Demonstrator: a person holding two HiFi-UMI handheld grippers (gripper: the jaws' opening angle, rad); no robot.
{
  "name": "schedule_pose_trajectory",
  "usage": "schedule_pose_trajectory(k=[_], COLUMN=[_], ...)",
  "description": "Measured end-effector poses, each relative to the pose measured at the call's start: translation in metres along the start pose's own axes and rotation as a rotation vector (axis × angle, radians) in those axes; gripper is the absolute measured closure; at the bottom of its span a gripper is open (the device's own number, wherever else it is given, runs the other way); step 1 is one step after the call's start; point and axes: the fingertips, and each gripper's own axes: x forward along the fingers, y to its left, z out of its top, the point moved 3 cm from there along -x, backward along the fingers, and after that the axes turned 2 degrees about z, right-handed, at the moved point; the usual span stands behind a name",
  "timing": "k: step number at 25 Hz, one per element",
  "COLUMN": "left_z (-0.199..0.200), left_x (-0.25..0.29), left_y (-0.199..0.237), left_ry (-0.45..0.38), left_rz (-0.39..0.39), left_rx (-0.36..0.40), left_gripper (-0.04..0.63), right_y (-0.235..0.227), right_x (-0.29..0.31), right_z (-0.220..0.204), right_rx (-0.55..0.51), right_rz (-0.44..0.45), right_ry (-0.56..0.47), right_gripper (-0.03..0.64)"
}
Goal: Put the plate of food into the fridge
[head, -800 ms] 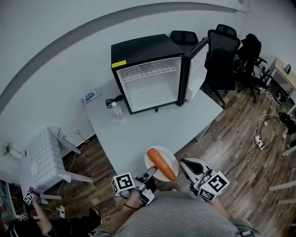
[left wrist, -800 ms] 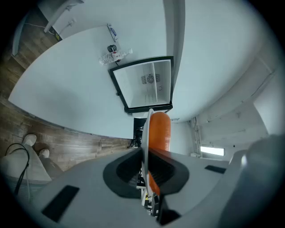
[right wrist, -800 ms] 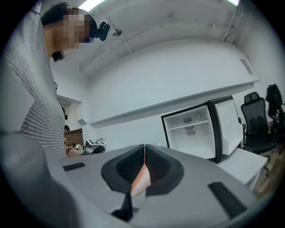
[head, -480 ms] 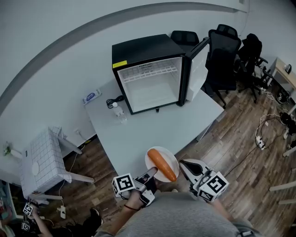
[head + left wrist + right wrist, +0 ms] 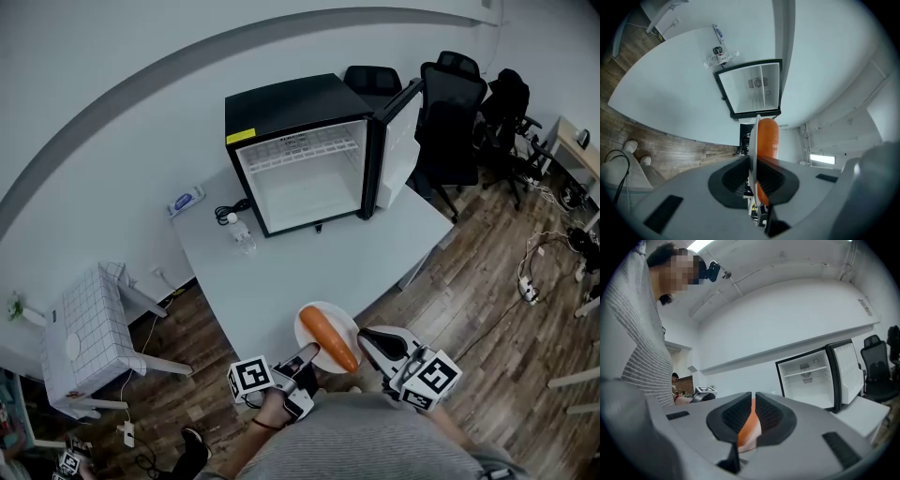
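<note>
A white plate (image 5: pixel 309 319) with a big orange carrot (image 5: pixel 328 339) on it hangs at the near edge of the white table (image 5: pixel 309 262). My left gripper (image 5: pixel 305 358) is shut on the plate's near-left rim. My right gripper (image 5: pixel 368 339) is shut on its right rim. In the left gripper view the plate (image 5: pixel 752 136) shows edge-on between the pads of that gripper (image 5: pixel 753 161), with the carrot (image 5: pixel 767 136) to its right. In the right gripper view the carrot (image 5: pixel 748 425) and a bit of plate show between the nearly closed jaws of the gripper (image 5: pixel 753 399). The black fridge (image 5: pixel 281 103) stands at the table's far side, door (image 5: pixel 398 141) open, inside empty.
A small water bottle (image 5: pixel 242 231) and a coiled black cable (image 5: pixel 228 205) lie left of the fridge, with a blue-white object (image 5: pixel 185 198) further left. Black office chairs (image 5: pixel 455 103) stand behind the fridge door. A white gridded box (image 5: pixel 80 323) is on the floor at left.
Both grippers keep their hold on the plate, which has barely shifted toward me. A person at the lower left has moved almost out of the picture.
</note>
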Motion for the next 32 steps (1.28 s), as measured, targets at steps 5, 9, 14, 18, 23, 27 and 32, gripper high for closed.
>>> schedule_pose_trajectory(k=[5, 9, 14, 18, 23, 27, 32], left_z=[0.001, 0.000, 0.000, -0.002, -0.008, -0.016, -0.025], left_x=[0.004, 0.006, 0.008, 0.017, 0.031, 0.037, 0.045], left_y=[0.001, 0.003, 0.005, 0.004, 0.000, 0.000, -0.003], left_ry=[-0.001, -0.004, -0.009, -0.018, -0.029, -0.040, -0.055], left_rz=[0.004, 0.010, 0.020, 0.024, 0.008, 0.006, 0.000], left_rx=[-0.006, -0.019, -0.038, -0.043, -0.054, -0.058, -0.069], left_gripper=[0.554, 0.552, 0.552, 0.552, 0.551, 0.551, 0.551], right_y=[-0.005, -0.011, -0.024, -0.035, -0.045, -0.051, -0.058], right_x=[0.003, 0.001, -0.002, -0.010, -0.020, -0.027, -0.034], right_z=[-0.003, -0.005, -0.006, -0.006, -0.009, -0.008, -0.009], right_rx=[0.025, 0.018, 0.043, 0.056, 0.048, 0.048, 0.051], right_rz=[0.006, -0.008, -0.033, -0.034, -0.013, 0.003, 0.028], right_ry=[0.000, 0.017, 0.019, 0.016, 0.029, 0.030, 0.040], right_gripper=[0.600, 0.600, 0.600, 0.600, 0.600, 0.600, 0.600])
